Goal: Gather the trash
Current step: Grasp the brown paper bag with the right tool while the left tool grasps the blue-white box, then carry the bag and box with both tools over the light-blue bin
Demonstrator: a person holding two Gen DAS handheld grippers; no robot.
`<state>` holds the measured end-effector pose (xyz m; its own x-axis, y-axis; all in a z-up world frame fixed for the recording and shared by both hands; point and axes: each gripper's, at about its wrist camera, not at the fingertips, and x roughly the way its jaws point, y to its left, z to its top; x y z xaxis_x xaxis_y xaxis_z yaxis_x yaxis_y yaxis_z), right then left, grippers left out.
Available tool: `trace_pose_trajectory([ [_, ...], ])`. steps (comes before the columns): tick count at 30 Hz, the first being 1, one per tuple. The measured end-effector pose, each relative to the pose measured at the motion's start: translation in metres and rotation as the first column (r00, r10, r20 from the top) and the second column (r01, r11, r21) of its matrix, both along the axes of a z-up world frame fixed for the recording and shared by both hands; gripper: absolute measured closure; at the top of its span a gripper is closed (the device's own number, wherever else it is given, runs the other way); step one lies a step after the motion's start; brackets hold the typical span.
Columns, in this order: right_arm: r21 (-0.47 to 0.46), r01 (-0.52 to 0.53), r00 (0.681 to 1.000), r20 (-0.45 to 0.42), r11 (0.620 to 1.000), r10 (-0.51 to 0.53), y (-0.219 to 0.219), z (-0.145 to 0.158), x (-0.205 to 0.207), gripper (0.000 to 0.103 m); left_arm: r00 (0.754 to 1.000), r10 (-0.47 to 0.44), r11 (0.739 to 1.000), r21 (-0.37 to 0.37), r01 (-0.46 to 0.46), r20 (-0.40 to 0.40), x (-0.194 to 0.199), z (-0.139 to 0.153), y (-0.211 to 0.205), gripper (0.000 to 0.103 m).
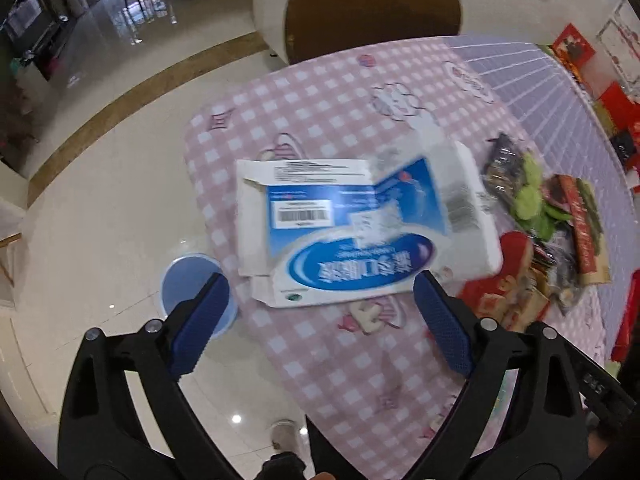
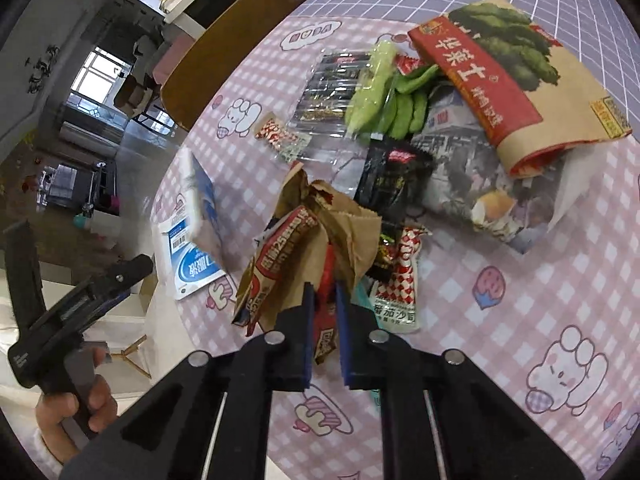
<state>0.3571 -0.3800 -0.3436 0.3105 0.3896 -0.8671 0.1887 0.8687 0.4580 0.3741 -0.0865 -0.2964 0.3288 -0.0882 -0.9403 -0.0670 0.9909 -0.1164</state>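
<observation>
A flattened blue and white carton point(image 1: 352, 236) lies near the table's left edge, partly lifted at its right side. My left gripper point(image 1: 320, 280) hovers open just above its near edge, with nothing between its blue pads. A heap of trash point(image 1: 540, 220) lies to the right. In the right wrist view my right gripper point(image 2: 324, 288) is shut on a crumpled brown and red paper wrapper point(image 2: 304, 240), which sticks up from between the jaws. Beyond it lie a ketchup sachet point(image 2: 400, 292), a black packet point(image 2: 392, 180), green pods point(image 2: 400, 100) and a brown paper bag point(image 2: 520, 80).
A blue bin point(image 1: 188, 280) stands on the pale floor left of the table, below its edge. A brown chair point(image 1: 372, 12) is at the far side. The pink check tablecloth point(image 2: 540, 280) covers the table. A hand point(image 2: 76, 412) holds the left gripper.
</observation>
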Motion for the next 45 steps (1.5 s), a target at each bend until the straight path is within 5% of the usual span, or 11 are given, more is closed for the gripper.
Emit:
trace_pose_trajectory([
  [5,0.015,0.049,0.998,-0.033,0.999,-0.048,0.000,-0.012,0.002,0.068,0.999,-0.043,0.999,-0.031,0.043,-0.015,-0.005,-0.002,-0.016,0.012],
  [13,0.088,0.064,0.997,-0.052,0.994,-0.060,-0.003,-0.028,0.013,0.068,0.996,-0.090,0.996,-0.016,0.090,0.000,-0.003,0.004,-0.025,0.012],
  [17,0.139,0.055,0.997,-0.053,0.989,-0.048,-0.004,-0.031,0.018,0.088,0.993,-0.117,0.993,-0.030,0.117,0.002,0.004,0.004,-0.036,0.012],
  [23,0.035,0.015,0.999,0.040,0.999,-0.016,-0.006,-0.003,0.017,0.092,0.992,-0.127,0.991,-0.029,0.127,0.001,0.018,0.006,-0.054,0.012],
  [32,-0.103,-0.007,0.988,0.153,0.995,0.023,-0.008,0.034,0.028,0.092,0.976,-0.205,0.973,0.098,0.211,-0.068,0.052,-0.011,-0.096,0.014],
  [35,-0.101,-0.002,0.988,0.154,0.995,0.018,-0.012,0.036,0.029,0.092,0.971,-0.213,0.971,0.092,0.222,-0.107,0.061,-0.019,-0.098,0.033],
  [37,-0.098,-0.003,0.988,0.153,0.995,0.019,-0.014,0.036,0.028,0.092,0.967,-0.218,0.973,0.051,0.226,-0.134,0.065,-0.023,-0.095,0.062],
  [45,-0.093,-0.042,0.981,0.183,0.995,0.059,0.004,0.050,0.026,0.092,0.981,-0.191,0.981,-0.029,0.190,-0.025,0.052,0.017,-0.069,0.089],
])
